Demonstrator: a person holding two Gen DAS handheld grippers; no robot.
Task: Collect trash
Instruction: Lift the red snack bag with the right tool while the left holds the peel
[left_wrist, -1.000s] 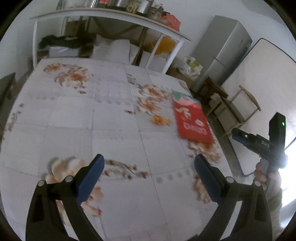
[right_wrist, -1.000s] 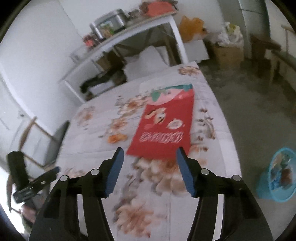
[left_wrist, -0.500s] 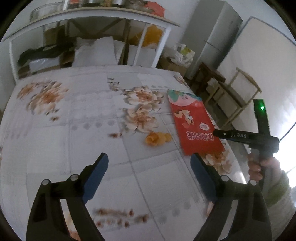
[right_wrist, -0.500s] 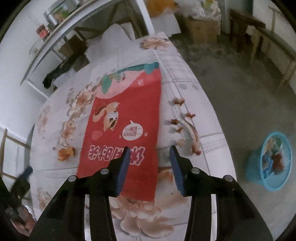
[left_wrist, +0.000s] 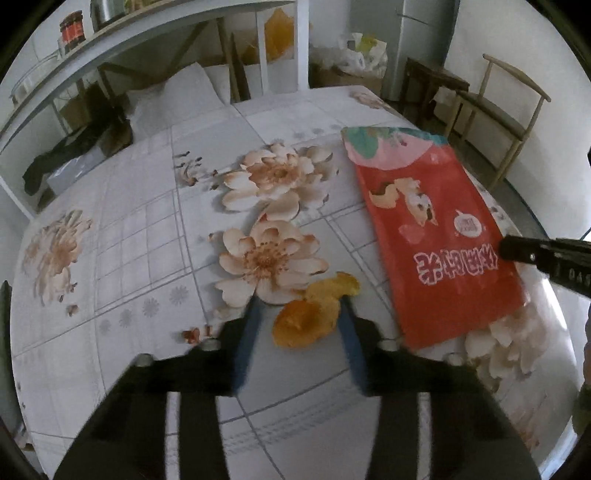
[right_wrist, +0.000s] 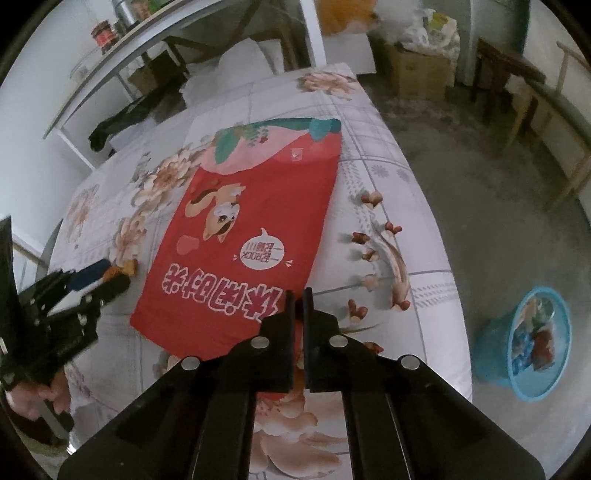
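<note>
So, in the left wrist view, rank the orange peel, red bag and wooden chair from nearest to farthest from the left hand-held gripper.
1. Orange peel, between the left hand-held gripper fingers.
2. Red bag, to the right.
3. Wooden chair, far right, off the bed.

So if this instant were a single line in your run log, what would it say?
left gripper: open, straddling orange peel | right gripper: shut on red bag near edge | blue bin: on floor, holds trash

The right gripper (right_wrist: 297, 295) covered the red bag's (right_wrist: 243, 236) near edge; contact there could not be confirmed. The left gripper's (left_wrist: 300, 314) fingers (left_wrist: 248, 336) were motion-blurred. The blue bin's (right_wrist: 491, 343) contents were too small to identify.
</note>
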